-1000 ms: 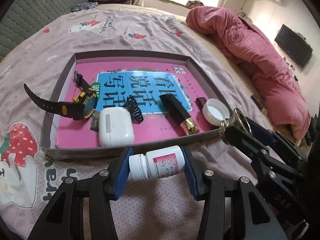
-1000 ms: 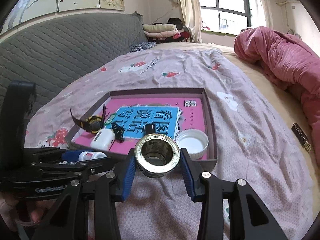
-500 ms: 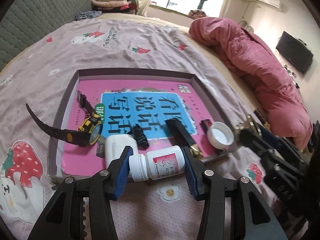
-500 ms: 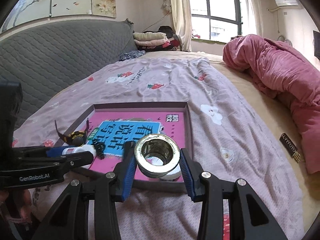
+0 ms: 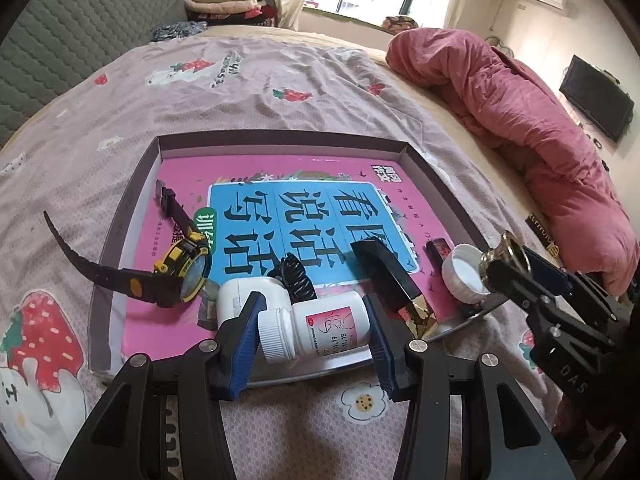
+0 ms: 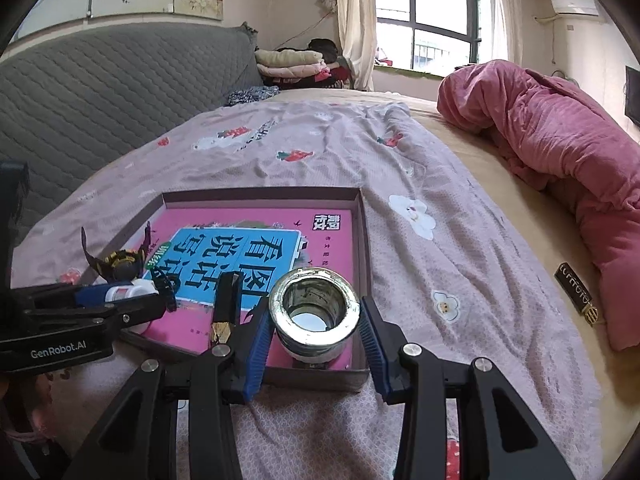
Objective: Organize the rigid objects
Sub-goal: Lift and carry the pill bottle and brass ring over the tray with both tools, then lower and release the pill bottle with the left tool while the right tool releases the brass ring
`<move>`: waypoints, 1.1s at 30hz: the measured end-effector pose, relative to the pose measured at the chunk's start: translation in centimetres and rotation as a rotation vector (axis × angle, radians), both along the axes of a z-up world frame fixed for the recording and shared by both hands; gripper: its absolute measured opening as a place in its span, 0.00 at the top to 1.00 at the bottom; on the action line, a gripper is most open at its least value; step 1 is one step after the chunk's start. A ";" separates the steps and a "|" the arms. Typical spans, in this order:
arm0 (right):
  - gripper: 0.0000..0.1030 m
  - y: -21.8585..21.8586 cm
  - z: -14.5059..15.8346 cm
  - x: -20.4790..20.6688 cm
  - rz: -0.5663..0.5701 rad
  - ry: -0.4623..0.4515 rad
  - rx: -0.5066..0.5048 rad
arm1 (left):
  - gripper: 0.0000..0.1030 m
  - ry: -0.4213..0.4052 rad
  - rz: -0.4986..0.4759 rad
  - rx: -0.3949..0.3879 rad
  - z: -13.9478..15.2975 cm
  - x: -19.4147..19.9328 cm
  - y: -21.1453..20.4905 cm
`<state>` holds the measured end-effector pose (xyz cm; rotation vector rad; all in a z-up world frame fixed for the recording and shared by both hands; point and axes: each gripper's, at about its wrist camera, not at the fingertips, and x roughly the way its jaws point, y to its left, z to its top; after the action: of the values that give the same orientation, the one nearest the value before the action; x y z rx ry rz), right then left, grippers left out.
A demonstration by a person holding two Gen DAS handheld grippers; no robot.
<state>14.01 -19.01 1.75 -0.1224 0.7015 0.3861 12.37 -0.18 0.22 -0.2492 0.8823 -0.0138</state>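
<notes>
Both grippers, left [image 5: 312, 340] clamping my pill bottle [image 5: 320, 330], right [image 6: 316, 344] the metal ring [image 6: 314, 312], have advanced over the tray [image 5: 424, 160], ready to drop.

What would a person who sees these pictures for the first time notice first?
First, the two held things up front: the left gripper clamps a white pill bottle lying sideways, and the right gripper clamps a shiny metal ring. Behind them a shallow tray on the bed holds a bright pink book with a yellow-and-black watch on it.
</notes>
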 end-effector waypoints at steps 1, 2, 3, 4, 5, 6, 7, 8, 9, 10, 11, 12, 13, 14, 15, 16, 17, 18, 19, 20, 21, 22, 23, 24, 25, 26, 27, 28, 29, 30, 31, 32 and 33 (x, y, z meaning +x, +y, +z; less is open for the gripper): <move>0.58 0.1 -0.1 0.1 0.002 0.003 -0.003 | 0.50 0.000 -0.002 0.008 0.0 0.1 -0.1; 0.58 0.2 -0.3 0.1 0.002 0.006 -0.008 | 0.50 -0.002 -0.003 0.014 0.0 0.1 -0.1; 0.58 0.4 -0.4 0.2 0.002 0.004 -0.016 | 0.50 -0.001 -0.005 0.020 -0.1 0.2 -0.2; 0.58 0.5 -0.6 0.3 0.001 0.008 -0.024 | 0.50 -0.002 -0.006 0.029 -0.1 0.2 -0.2; 0.58 0.6 -0.8 0.5 -0.001 0.016 -0.029 | 0.50 -0.003 -0.006 0.033 -0.1 0.3 -0.3; 0.58 0.6 -0.9 0.6 -0.003 0.017 -0.028 | 0.50 -0.003 -0.007 0.033 -0.1 0.4 -0.3; 0.58 0.6 -1.0 0.6 -0.007 0.018 -0.029 | 0.50 -0.005 -0.007 0.035 -0.1 0.4 -0.2; 0.58 0.6 -1.0 0.7 -0.011 0.021 -0.032 | 0.50 -0.006 -0.006 0.035 -0.1 0.4 -0.2; 0.58 0.6 -1.0 0.8 -0.015 0.022 -0.032 | 0.50 -0.006 -0.005 0.034 -0.1 0.5 -0.2; 0.58 0.5 -1.1 0.9 -0.018 0.025 -0.031 | 0.50 -0.008 -0.003 0.034 -0.1 0.5 -0.1; 0.58 0.4 -1.1 0.9 -0.021 0.029 -0.027 | 0.50 -0.009 0.001 0.032 -0.1 0.5 0.0; 0.58 0.4 -1.1 1.0 -0.022 0.030 -0.024 | 0.50 -0.010 0.003 0.027 -0.1 0.5 0.0; 0.58 0.3 -1.1 1.0 -0.023 0.032 -0.021 | 0.50 -0.012 0.005 0.021 -0.1 0.5 0.1; 0.58 0.3 -1.1 1.0 -0.025 0.031 -0.021 | 0.50 -0.012 0.010 0.018 -0.1 0.5 0.2; 0.58 0.2 -1.1 1.0 -0.026 0.033 -0.019 | 0.50 -0.012 0.012 0.020 -0.1 0.5 0.3; 0.58 0.2 -1.1 1.0 -0.026 0.034 -0.014 | 0.50 -0.011 0.014 0.022 -0.1 0.5 0.3; 0.58 0.1 -1.1 1.0 -0.026 0.034 -0.012 | 0.50 -0.010 0.015 0.022 -0.1 0.5 0.3; 0.58 0.1 -1.0 1.0 -0.028 0.035 -0.009 | 0.50 -0.010 0.017 0.024 -0.1 0.5 0.4; 0.58 0.1 -1.0 1.0 -0.028 0.036 -0.007 | 0.50 -0.010 0.018 0.024 -0.1 0.4 0.4; 0.58 0.0 -1.0 1.0 -0.029 0.037 -0.005 | 0.49 -0.009 0.019 0.024 -0.1 0.4 0.4; 0.58 0.0 -0.9 1.0 -0.031 0.037 -0.002 | 0.49 -0.009 0.018 0.024 -0.1 0.4 0.4; 0.58 -0.1 -0.9 0.9 -0.032 0.035 0.001 | 0.48 -0.010 0.016 0.023 -0.1 0.4 0.4; 0.58 -0.1 -0.8 0.9 -0.033 0.032 0.003 | 0.47 -0.009 0.014 0.024 0.0 0.4 0.3; 0.58 -0.1 -0.8 1.0 -0.034 0.030 0.004 | 0.47 -0.009 0.012 0.027 0.0 0.4 0.3; 0.58 -0.1 -0.7 1.0 -0.035 0.029 0.006 | 0.46 -0.009 0.011 0.029 0.0 0.4 0.2; 0.58 -0.2 -0.7 1.0 -0.037 0.027 0.010 | 0.45 -0.009 0.009 0.032 0.0 0.4 0.1; 0.58 -0.3 -0.6 1.0 -0.037 0.026 0.015 | 0.45 -0.010 0.008 0.034 0.0 0.4 0.1; 0.58 -0.3 -0.6 1.0 -0.037 0.028 0.020 | 0.45 -0.009 0.007 0.035 0.0 0.5 0.0; 0.58 -0.3 -0.6 1.1 -0.038 0.027 0.024 | 0.44 -0.009 0.006 0.035 0.0 0.5 0.0; 0.58 -0.3 -0.5 1.0 -0.039 0.024 0.028 | 0.44 -0.010 0.006 0.034 0.0 0.4 0.0; 0.58 -0.4 -0.4 1.0 -0.039 0.024 0.029 | 0.44 -0.009 0.005 0.033 0.0 0.4 0.1; 0.58 -0.4 -0.4 1.0 -0.040 0.022 0.030 | 0.43 -0.010 0.004 0.033 0.0 0.5 0.1; 0.58 -0.4 -0.4 1.0 -0.039 0.021 0.031 | 0.43 -0.010 0.003 0.034 0.0 0.4 0.0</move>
<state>14.98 -19.41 1.38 -0.0748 0.7174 0.3611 12.74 -0.22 0.19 -0.2189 0.8720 0.0026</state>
